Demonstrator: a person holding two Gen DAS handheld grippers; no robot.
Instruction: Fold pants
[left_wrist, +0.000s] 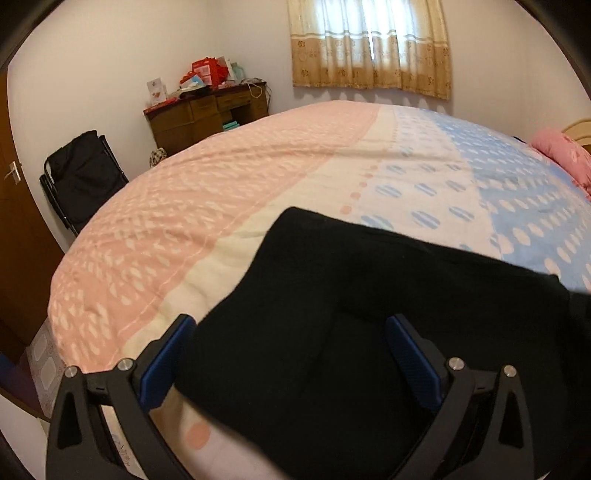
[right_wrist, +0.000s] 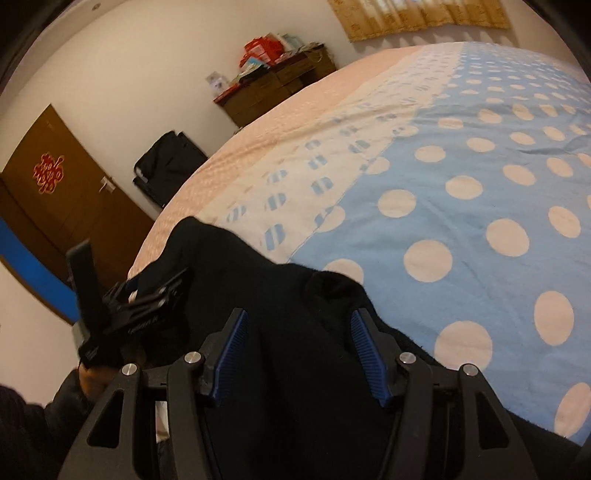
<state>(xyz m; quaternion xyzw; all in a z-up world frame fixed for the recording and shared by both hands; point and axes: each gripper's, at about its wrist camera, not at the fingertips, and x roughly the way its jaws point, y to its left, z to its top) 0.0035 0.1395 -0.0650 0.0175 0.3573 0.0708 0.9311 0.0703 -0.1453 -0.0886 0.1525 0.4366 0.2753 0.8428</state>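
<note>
**Both tools open over the dark pants at the near edge of the bed**

The right tool (right_wrist: 295, 354) stands with its blue pads apart, black cloth lying between them but not pinched; nothing is gripped. The left tool (left_wrist: 291, 354) is likewise spread wide, one pad over the bedspread and the other over the cloth, holding nothing. In the right wrist view the left tool appears at the garment's left side, a hand (right_wrist: 92, 373) behind it.

The pants (left_wrist: 369, 314) lie in a dark, partly doubled heap on the bed (left_wrist: 221, 184), across the cream band between the pink and blue-dotted parts of the cover. A raised fold (right_wrist: 332, 284) stands near the right tool.

This looks like a pause between folds: the cloth is laid down and released. The next move likely calls for picking an edge or corner with each tool, closing firmly on one layer stack, then carrying it over evenly. The black cloth hides its seams, so which end is the waistband cannot be told.
</note>
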